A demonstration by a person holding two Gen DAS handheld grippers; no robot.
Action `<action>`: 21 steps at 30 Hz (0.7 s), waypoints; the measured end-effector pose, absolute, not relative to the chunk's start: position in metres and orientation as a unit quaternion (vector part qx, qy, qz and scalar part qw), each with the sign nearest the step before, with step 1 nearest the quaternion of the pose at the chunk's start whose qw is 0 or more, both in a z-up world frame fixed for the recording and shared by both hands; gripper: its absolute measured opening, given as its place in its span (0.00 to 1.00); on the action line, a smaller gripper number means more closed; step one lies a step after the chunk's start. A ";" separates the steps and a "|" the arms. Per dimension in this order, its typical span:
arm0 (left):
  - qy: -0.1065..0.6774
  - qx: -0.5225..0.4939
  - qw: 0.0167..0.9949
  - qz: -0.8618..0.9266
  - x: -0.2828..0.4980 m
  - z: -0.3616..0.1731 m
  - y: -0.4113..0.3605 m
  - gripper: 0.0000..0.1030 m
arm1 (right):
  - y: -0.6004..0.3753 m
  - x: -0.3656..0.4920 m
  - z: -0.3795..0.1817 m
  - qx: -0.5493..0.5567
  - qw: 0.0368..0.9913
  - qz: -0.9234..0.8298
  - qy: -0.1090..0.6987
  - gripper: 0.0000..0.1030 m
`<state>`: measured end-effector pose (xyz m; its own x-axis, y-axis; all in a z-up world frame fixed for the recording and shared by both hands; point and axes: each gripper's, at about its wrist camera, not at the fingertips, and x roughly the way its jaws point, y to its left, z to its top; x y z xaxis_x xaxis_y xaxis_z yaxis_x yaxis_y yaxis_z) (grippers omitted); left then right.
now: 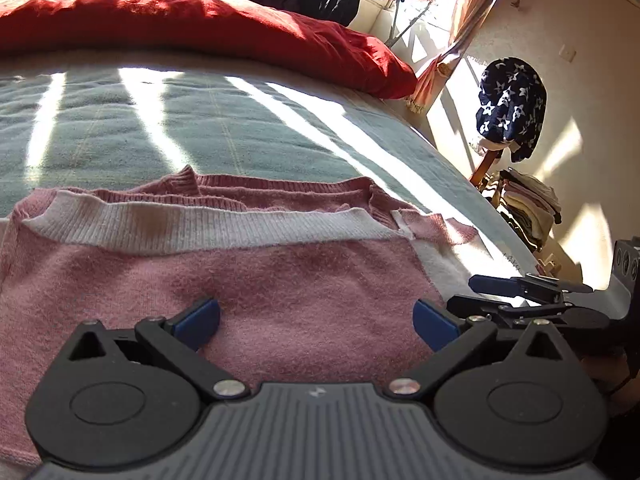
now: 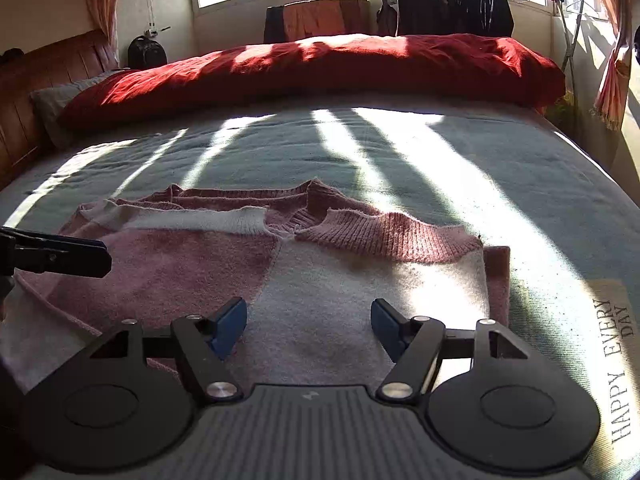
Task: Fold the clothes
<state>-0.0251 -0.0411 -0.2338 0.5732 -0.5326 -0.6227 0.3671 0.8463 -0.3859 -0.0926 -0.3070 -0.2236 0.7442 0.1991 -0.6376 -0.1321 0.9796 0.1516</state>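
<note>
A pink and white sweater [image 1: 224, 264] lies folded on a grey-green bed [image 1: 200, 128], its ribbed hem edges turned away from both claws. The left claw [image 1: 316, 318] hovers just above the pink half, jaws spread wide and holding nothing, blue pads [image 1: 200, 318] clear of the knit. To its right, the right claw [image 2: 308, 320] hangs over the white half, also released and empty, with the sweater directly beneath and ahead of it. Beyond both claws, across the sunlit bed, a red duvet [image 2: 320, 68] is bunched along the far side. Right of the right claw, the bed cover shows printed words [image 2: 616, 364] reading "HAPPY EVERY DAY".
</note>
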 end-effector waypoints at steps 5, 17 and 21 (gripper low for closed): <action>0.386 -0.096 0.888 -0.230 -0.027 -0.221 -0.048 0.99 | -0.310 -0.100 -0.219 0.068 0.935 0.071 0.342 0.74; 0.386 -0.086 0.894 -0.211 -0.084 -0.208 -0.034 0.99 | -0.313 -0.147 -0.211 0.088 0.932 0.064 0.345 0.78; 0.387 -0.085 0.896 -0.198 -0.105 -0.206 -0.026 0.99 | -0.310 -0.164 -0.202 0.085 0.935 0.066 0.338 0.81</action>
